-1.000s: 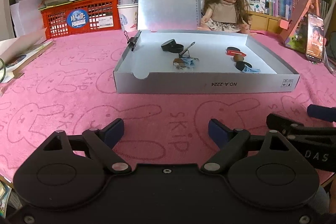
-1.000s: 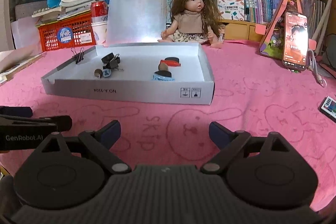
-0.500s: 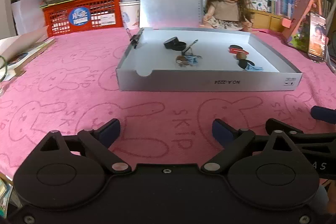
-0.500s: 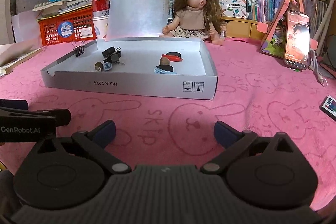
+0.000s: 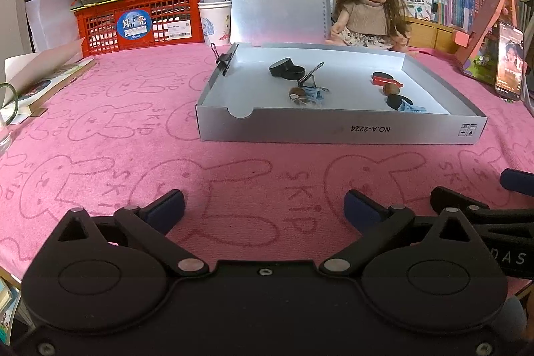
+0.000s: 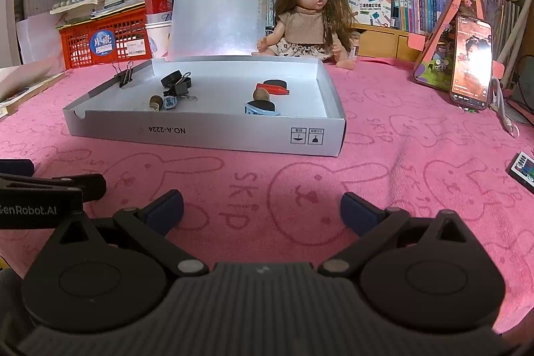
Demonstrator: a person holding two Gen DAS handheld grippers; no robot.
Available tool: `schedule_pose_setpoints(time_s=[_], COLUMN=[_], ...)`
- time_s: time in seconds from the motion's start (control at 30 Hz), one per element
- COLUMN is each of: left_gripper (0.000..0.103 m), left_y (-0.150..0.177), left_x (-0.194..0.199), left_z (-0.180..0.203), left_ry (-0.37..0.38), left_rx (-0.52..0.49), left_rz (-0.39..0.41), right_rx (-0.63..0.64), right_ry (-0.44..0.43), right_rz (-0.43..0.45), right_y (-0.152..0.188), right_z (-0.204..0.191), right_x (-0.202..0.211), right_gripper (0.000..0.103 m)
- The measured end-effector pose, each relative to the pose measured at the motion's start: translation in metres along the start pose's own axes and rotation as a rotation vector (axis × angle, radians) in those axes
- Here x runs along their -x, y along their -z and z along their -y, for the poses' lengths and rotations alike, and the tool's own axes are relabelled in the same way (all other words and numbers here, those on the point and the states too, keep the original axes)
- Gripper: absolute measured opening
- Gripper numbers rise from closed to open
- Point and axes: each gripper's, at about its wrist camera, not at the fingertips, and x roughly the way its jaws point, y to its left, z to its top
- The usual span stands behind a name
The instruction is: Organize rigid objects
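Observation:
A shallow grey box [image 5: 340, 130] [image 6: 207, 131] with its lid upright lies on the pink cloth ahead of both grippers. Inside are black round caps [image 5: 286, 69], a black binder clip [image 6: 178, 86], a brown nut [image 6: 156, 102], a red piece [image 5: 383, 79] [image 6: 272, 88] and a blue clip [image 5: 412, 107]. Another binder clip [image 5: 224, 59] is clamped on the box's left wall. My left gripper [image 5: 263, 211] is open and empty, low over the cloth short of the box. My right gripper [image 6: 262, 211] is open and empty beside it.
A doll [image 5: 365, 12] sits behind the box. A red crate [image 5: 140, 22] with books, a can and a cup stand at the back left. A phone [image 6: 470, 62] on a stand is at the right, a remote [image 6: 522, 169] at the far right. Papers [image 5: 36, 79] lie left.
Both grippers have drawn back slightly and lifted, so the box sits a little farther away. Both stay open and empty. Nothing in the box has moved.

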Motion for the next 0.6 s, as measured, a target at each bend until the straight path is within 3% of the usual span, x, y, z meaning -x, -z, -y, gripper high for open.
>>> schedule_pose_setpoints(time_s=[0.6], left_gripper=[0.102], left_y=[0.0003], left_x=[-0.0001], left_z=[-0.0002], left_ry=[0.0], left_rx=[0.001], left_rz=[-0.001], right_rx=[0.0], right_ry=[0.001], right_rz=[-0.005], right_y=[-0.0003], right_z=[-0.0003], right_x=[-0.0005], right_gripper=[0.103])
